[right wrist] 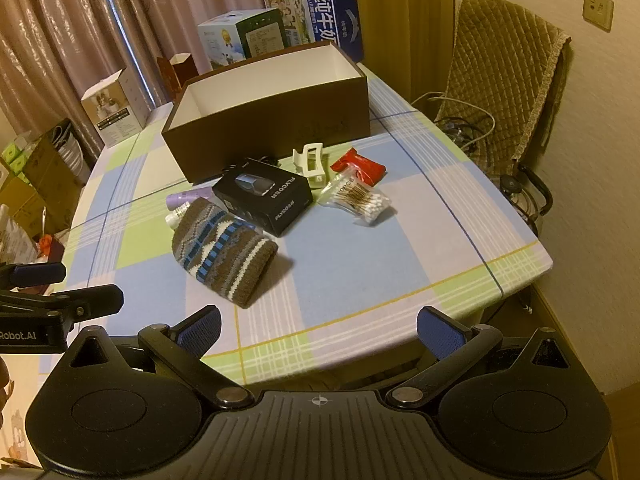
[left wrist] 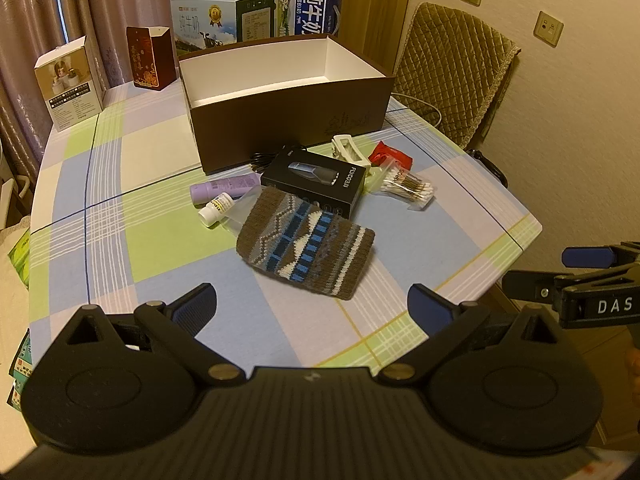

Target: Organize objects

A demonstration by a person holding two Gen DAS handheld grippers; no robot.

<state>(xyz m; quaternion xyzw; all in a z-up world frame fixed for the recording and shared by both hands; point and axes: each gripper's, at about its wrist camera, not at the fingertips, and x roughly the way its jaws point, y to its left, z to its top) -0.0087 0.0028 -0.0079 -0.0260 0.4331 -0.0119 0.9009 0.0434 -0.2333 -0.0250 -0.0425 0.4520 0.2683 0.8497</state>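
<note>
Both wrist cameras look steeply down from off the near edge of the checked tablecloth [left wrist: 120,168], well back from the clutter. The 2 views share the open brown box [left wrist: 288,120] and knitted pouch [right wrist: 224,254]; each catches the other gripper at its edge.

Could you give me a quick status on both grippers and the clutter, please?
Left gripper open, empty. Right gripper open, empty. Brown box empty; knit pouch nearest, untouched. Nothing in the way.
</note>
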